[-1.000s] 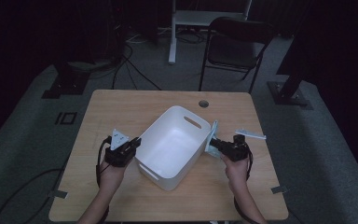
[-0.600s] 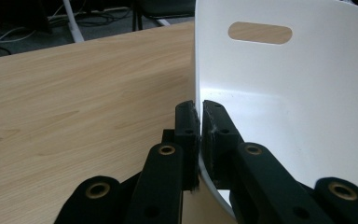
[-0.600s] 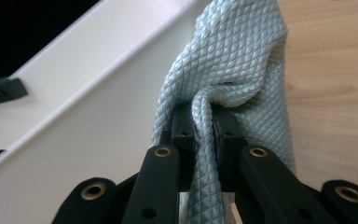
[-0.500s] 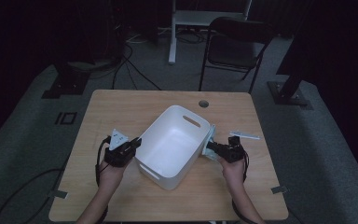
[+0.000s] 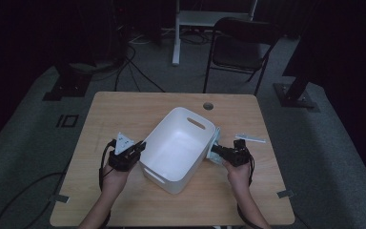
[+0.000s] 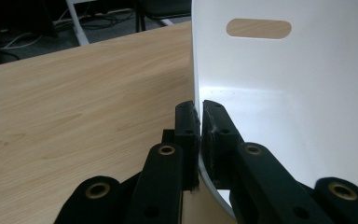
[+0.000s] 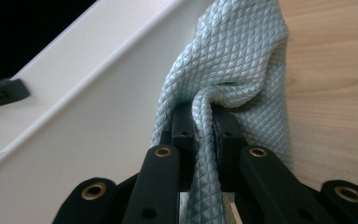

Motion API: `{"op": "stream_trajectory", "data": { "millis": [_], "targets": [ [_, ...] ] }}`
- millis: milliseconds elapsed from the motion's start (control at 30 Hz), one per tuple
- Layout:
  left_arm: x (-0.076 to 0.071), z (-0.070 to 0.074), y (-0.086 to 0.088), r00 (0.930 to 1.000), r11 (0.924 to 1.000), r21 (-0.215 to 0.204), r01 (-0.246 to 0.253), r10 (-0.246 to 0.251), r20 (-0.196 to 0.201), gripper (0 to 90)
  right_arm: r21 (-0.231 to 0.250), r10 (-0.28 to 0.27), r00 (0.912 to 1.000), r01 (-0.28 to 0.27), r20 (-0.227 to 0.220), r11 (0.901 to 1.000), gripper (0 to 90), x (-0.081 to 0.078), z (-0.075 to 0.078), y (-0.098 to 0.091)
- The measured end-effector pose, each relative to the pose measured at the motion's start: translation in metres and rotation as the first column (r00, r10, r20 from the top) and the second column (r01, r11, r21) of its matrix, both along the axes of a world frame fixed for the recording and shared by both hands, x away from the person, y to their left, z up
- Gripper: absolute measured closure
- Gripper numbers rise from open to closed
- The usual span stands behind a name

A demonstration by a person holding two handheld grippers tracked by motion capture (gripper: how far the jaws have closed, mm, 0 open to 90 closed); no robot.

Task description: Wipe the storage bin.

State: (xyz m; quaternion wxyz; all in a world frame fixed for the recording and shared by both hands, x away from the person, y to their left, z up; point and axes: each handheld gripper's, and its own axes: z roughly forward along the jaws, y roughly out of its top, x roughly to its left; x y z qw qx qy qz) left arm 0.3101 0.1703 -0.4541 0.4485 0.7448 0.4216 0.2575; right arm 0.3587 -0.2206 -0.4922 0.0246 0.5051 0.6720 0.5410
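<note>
Right hand-held gripper [image 7: 200, 126] pinching cloth [image 7: 233, 60], against tub [image 7: 88, 121]

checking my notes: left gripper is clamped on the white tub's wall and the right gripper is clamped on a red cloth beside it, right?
Not quite: the cloth is pale blue, not red, as the right gripper view shows. The rest holds: the left gripper is clamped on the white tub's wall, the right gripper on the cloth.

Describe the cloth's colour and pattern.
Pale blue-green quilted cloth with a fine diamond weave; clearest in the right gripper view.

High view: overhead from the near bench [image 5: 124, 109] edge, facing forward-down. Gripper views: close-up along jaws; all share the white bin [image 5: 171, 157].
</note>
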Motion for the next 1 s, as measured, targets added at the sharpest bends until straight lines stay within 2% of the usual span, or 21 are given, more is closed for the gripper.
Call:
{"op": "stream_trajectory", "data": {
  "millis": [133,233,433,567,667,767,867,933,1000],
  "targets": [
    [0.0,0.0,0.0,1.0,1.0,0.004,0.007,-0.007,-0.002,85.5,0.027,0.003,0.9989,-0.004,0.047,0.9996,82.3,-0.006,0.014,-0.001],
    [0.001,0.0,0.0,0.9999,0.9999,-0.006,0.011,-0.011,-0.007,85.5,0.012,0.0,0.9981,0.0,0.062,0.9999,82.3,-0.007,0.014,0.001],
    [0.0,0.0,-0.001,1.0,1.0,0.0,-0.002,0.002,-0.002,85.3,0.008,-0.002,0.9998,0.002,0.022,1.0,82.4,-0.006,0.006,0.003],
    [0.0,0.001,-0.002,1.0,0.9999,0.014,-0.003,0.003,-0.001,85.5,0.018,0.014,0.9983,-0.015,0.056,0.9997,82.4,-0.012,0.017,0.005],
    [0.0,0.001,-0.001,1.0,0.9999,0.013,0.0,0.0,-0.001,85.6,-0.004,0.012,0.9971,-0.011,0.075,0.9999,82.4,-0.014,0.019,0.008],
    [0.0,0.0,-0.001,1.0,1.0,0.007,-0.002,0.002,-0.002,85.3,-0.01,0.014,0.9986,-0.013,0.05,0.9999,82.5,-0.012,0.012,0.009],
    [-0.001,0.0,-0.002,0.9999,0.9999,0.009,-0.012,0.012,0.0,85.3,0.005,0.019,0.9993,-0.019,0.031,0.9998,82.4,-0.011,0.01,0.009],
    [-0.002,0.001,-0.004,0.9998,0.9993,0.032,-0.017,0.017,0.008,85.4,0.021,0.032,0.9982,-0.033,0.052,0.9992,82.4,-0.013,0.014,0.009],
    [-0.002,0.001,-0.004,1.0,0.9996,0.026,-0.008,0.008,0.004,85.4,0.018,0.035,0.9967,-0.037,0.073,0.9992,82.4,-0.016,0.019,0.009]
  ]
}}
